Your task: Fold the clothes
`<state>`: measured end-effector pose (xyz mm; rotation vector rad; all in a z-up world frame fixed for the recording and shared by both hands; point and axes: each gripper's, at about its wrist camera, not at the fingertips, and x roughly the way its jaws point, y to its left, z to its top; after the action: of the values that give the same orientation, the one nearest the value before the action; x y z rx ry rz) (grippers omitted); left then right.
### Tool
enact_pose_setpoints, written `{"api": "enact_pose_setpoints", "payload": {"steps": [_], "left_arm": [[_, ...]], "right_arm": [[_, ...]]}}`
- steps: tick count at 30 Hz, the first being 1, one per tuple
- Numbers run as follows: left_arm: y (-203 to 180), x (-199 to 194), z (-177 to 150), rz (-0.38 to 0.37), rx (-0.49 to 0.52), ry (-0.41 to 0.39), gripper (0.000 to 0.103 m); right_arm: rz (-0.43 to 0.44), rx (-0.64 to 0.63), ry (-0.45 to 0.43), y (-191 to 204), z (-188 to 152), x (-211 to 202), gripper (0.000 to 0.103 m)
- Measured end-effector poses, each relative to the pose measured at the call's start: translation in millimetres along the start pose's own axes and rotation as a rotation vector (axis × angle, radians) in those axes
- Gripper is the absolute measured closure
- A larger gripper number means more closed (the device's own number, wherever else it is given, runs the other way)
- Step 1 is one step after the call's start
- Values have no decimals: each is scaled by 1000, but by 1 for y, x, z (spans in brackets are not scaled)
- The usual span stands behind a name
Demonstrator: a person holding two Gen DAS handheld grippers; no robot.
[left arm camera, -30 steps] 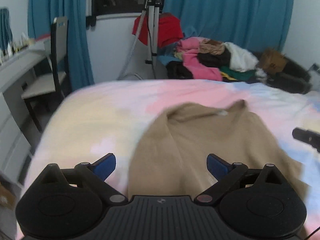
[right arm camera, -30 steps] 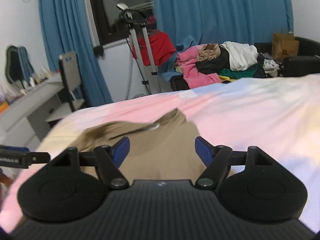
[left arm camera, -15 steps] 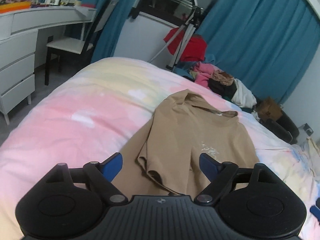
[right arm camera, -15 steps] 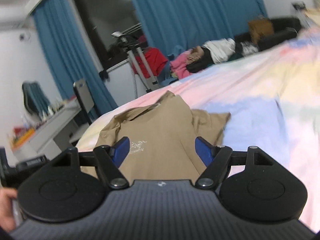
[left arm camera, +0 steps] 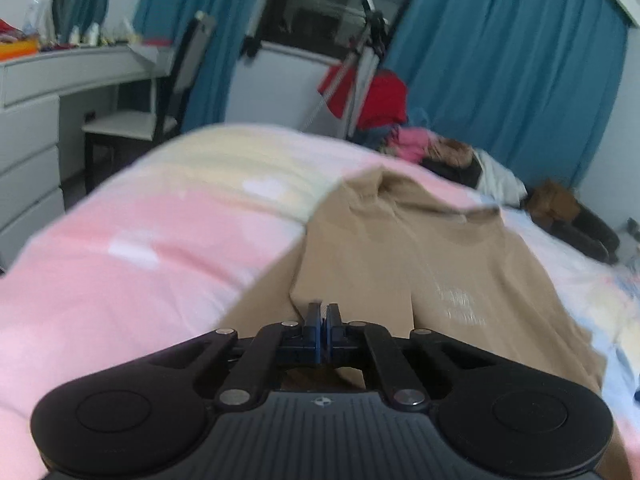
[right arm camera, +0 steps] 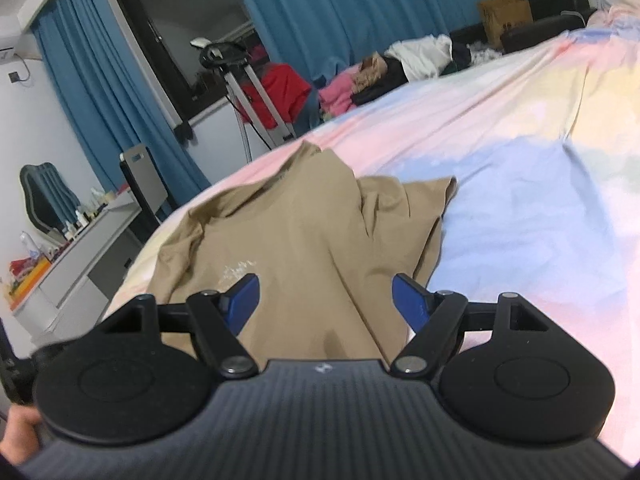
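While left hand-held gripper (left arm camera: 322,316) pinches tan shirt (left arm camera: 440,264) hem | right hand-held gripper (right arm camera: 325,300) gapes above

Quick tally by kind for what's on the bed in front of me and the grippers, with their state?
Tan T-shirt on the bedspread: 1
Shut grippers: 1, left gripper
Open grippers: 1, right gripper
Total: 3

Tan tee (right arm camera: 304,236) on pastel bed (right arm camera: 520,168)
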<state>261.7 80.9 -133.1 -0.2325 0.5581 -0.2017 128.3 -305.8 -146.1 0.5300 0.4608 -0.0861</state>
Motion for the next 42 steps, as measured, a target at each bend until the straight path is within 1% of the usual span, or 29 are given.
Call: {"api": "enact_pose_setpoints", "payload": {"steps": [2, 3, 4, 5, 9, 11, 12, 14, 16, 20, 23, 25, 27, 29, 30, 32, 36, 39, 41, 42], "left_arm": [[4, -6, 17, -18, -8, -34, 101], [9, -9, 31, -26, -17, -51, 101], [14, -11, 45, -26, -24, -68, 101], [19, -10, 63, -4, -22, -86, 101], [42, 6, 145, 161, -10, -149, 101], [51, 19, 175, 250, 2, -169, 101], [54, 28, 188, 297, 20, -171, 101], [58, 50, 206, 392, 81, -148, 101], [64, 76, 214, 463, 112, -114, 101], [74, 129, 201, 557, 151, -48, 101], [85, 151, 178, 526, 110, -31, 98], [91, 153, 163, 496, 98, -3, 84], [93, 147, 150, 465, 111, 19, 76], [94, 125, 137, 422, 102, 40, 71], [94, 109, 129, 397, 91, 57, 66], [88, 67, 105, 336, 71, 112, 64], [77, -18, 58, 215, 32, 220, 53], [67, -80, 22, 129, 7, 301, 48], [57, -115, -9, 101, 12, 350, 48], [53, -128, -21, 103, 21, 361, 47]], "right_arm": [[-5, 9, 13, -2, 1, 6, 27], [-8, 14, 16, -2, 1, 8, 27], [-11, 15, 17, -2, 1, 9, 27], [-13, 12, 16, -2, 1, 10, 27], [-26, -8, 18, 1, 0, 14, 27], [-31, -17, 23, 2, -1, 18, 27], [-35, -25, 23, 3, -1, 20, 27], [-43, -41, 19, 4, -1, 25, 27], [-53, -61, 9, 5, -1, 30, 27], [-58, -98, -14, 4, 0, 41, 27], [-57, -119, -28, 3, -1, 51, 28], [-54, -126, -31, 1, -3, 57, 28], [-47, -126, -32, 0, -4, 62, 28], [-49, -120, -27, -1, -4, 66, 28], [-50, -113, -27, -2, -3, 67, 28], [-51, -98, -27, -5, -2, 67, 28], [-68, -82, -20, -5, 0, 63, 29], [-85, -75, -14, -5, 1, 55, 29], [-84, -84, -22, -3, 3, 42, 29], [-83, -90, -27, -1, 4, 35, 29]]}}
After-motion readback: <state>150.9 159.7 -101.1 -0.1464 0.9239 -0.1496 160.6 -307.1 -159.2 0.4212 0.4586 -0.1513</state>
